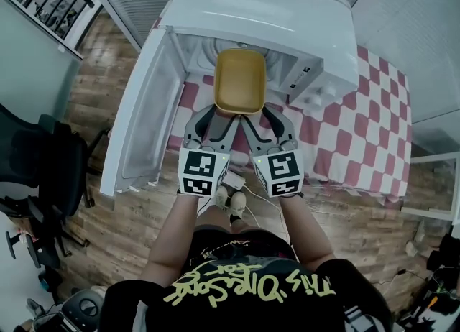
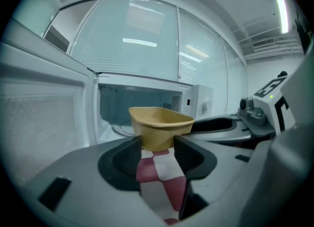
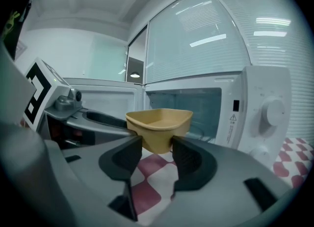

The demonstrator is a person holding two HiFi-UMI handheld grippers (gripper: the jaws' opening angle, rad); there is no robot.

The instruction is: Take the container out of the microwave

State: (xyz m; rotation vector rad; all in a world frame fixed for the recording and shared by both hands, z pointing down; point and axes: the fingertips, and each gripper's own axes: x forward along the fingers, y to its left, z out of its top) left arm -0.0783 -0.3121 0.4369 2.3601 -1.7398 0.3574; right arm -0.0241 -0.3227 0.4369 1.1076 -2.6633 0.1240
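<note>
The task looked almost done. The yellow container (image 1: 240, 80) was held in the air at the upper middle of the head view, in front of the mouth of the white microwave (image 1: 259, 14) and no longer on its glass plate, as far as the gripper views showed. The left gripper (image 1: 218, 119) had its two fingers clamped on the near left corner of the container, and the right gripper (image 1: 262, 119) had its fingers clamped on the near right corner, so the container hung between both. It appeared empty inside. What was left, in my judgement, was to bring it fully clear of the opening and to put it down somewhere. The microwave door (image 1: 140, 108) stood wide open at the left of the frame, just beside the left gripper, and could be hit if the container moved to that side. The control panel with its knobs (image 1: 321, 95) was close at the right. The red and white checked tablecloth (image 1: 359, 144) had free room at the right of the frame. A black office chair (image 1: 43, 172) stood at the far left on the wooden floor (image 1: 108, 208), well apart.
</note>
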